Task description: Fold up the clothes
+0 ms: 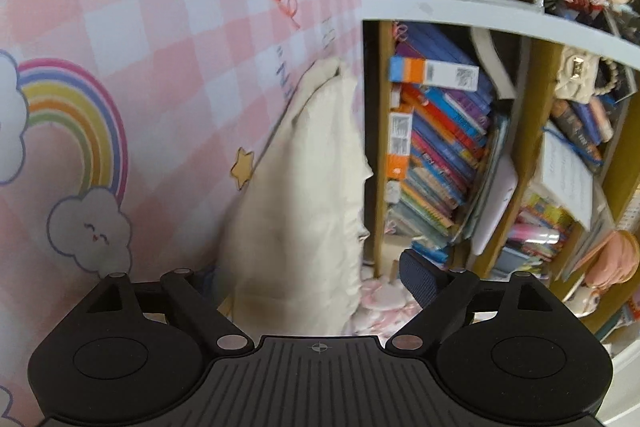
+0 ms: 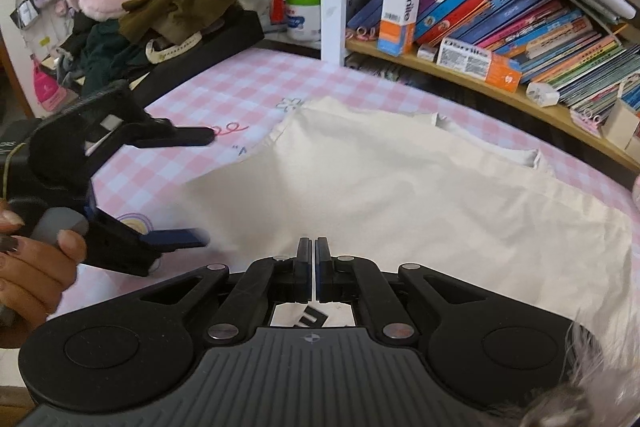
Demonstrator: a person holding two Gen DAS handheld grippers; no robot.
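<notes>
a: where's the garment (image 2: 400, 187)?

b: the cream garment lies flat on the pink checked sheet (image 2: 224, 87), just in front of the bookshelf (image 2: 480, 83). it looks like thin woven cotton, so i'd judge it light, limp and not slippery. it should drape from any pinch and crease easily.

a: where would you take hold?

b: at a corner or along a hem, i think. the near left edge sits close to the left gripper (image 2: 192, 187), and the far corner by the shelf is free.

a: which way does it run?

b: in the right wrist view its long axis goes from the far left corner toward the near right. two small notches show on the far edge (image 2: 532, 157), perhaps a neckline or straps; i can't tell which end is the top.

a: and the jaws?

b: the left gripper's are spread wide with nothing between them, held by a hand (image 2: 32, 259) over the sheet beside the cloth. the right gripper (image 2: 313, 247) has its jaws pressed together above the near edge; whether any cloth is pinched i can't see.
</notes>
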